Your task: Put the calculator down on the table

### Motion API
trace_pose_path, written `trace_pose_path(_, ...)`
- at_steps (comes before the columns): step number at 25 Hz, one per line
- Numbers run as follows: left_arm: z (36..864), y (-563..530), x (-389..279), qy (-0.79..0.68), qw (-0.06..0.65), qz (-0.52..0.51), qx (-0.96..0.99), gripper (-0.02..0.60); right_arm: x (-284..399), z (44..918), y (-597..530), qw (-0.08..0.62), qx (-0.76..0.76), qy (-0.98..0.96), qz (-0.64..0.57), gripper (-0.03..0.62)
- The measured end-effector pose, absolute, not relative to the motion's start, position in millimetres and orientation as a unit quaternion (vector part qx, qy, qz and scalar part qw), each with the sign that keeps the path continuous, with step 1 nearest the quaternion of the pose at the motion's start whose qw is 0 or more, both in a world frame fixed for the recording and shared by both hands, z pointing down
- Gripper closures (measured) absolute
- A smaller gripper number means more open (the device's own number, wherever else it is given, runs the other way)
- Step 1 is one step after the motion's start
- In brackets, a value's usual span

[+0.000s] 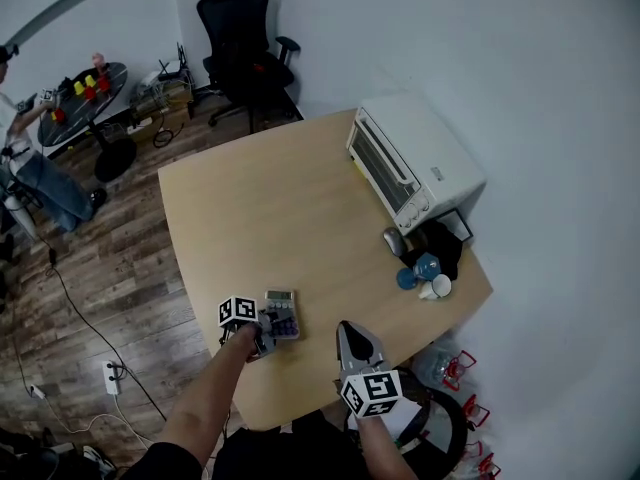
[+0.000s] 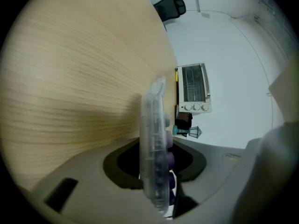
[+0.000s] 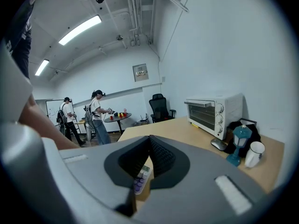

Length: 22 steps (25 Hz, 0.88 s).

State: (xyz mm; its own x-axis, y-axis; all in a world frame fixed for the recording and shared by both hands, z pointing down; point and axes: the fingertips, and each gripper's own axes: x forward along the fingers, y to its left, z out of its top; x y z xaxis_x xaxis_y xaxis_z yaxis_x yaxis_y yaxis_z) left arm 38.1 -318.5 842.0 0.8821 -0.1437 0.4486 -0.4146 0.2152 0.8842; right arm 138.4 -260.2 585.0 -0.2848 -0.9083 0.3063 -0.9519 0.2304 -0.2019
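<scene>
The calculator (image 1: 282,312), grey with purple keys, is at the near part of the wooden table (image 1: 270,198), display end pointing away from me. My left gripper (image 1: 267,332) is shut on its near end. In the left gripper view the calculator (image 2: 153,125) stands edge-on between the jaws, close over the tabletop (image 2: 79,78); I cannot tell whether it touches the wood. My right gripper (image 1: 346,328) hovers to the right of it, shut with nothing held. In the right gripper view the jaws (image 3: 150,139) meet at their tips, and the calculator (image 3: 141,178) shows below them.
A white toaster oven (image 1: 405,158) stands at the table's far right, with a mouse (image 1: 394,240), a blue lantern (image 1: 425,266) and a white mug (image 1: 437,287) near it. Beyond the table are a black office chair (image 1: 240,28), a round table (image 1: 85,98) and a person (image 1: 30,168).
</scene>
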Motion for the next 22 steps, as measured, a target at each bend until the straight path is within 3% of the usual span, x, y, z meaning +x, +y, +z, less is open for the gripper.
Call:
trace_pose_path(6,859.0,-323.1,36.7,-0.235,0.764,0.096,0.593,0.440,147.1,590.6,-263.7,0.066,0.606,-0.772,0.179,0.591)
trace_pose_path(8,856.9,-324.3,36.5,-0.234,0.768,0.094,0.589,0.378,149.7,591.8,-265.9,0.066,0.610,-0.769,0.180,0.591)
trace_pose_path(10,849.4,-330.5,39.4,-0.230,0.762,0.089,0.599,0.274,150.4,593.0,-269.2,0.066,0.610,-0.768,0.182,0.591)
trace_pose_path(15,841.5,-331.6,39.7,-0.257,0.697,0.153,0.652,0.096,146.4,596.6,-273.3,0.063,0.604,-0.772,0.186,0.591)
trace_pose_path(19,846.4,-325.7,11.1,-0.335,0.606,0.236,0.682,0.037,137.5,595.1,-275.8,0.063,0.595,-0.779,0.185,0.591)
trace_pose_path(22,847.0,-324.7,-18.8,-0.399,0.533,0.275,0.693,0.031,130.4,596.0,-279.4,0.063,0.589,-0.783,0.187,0.591)
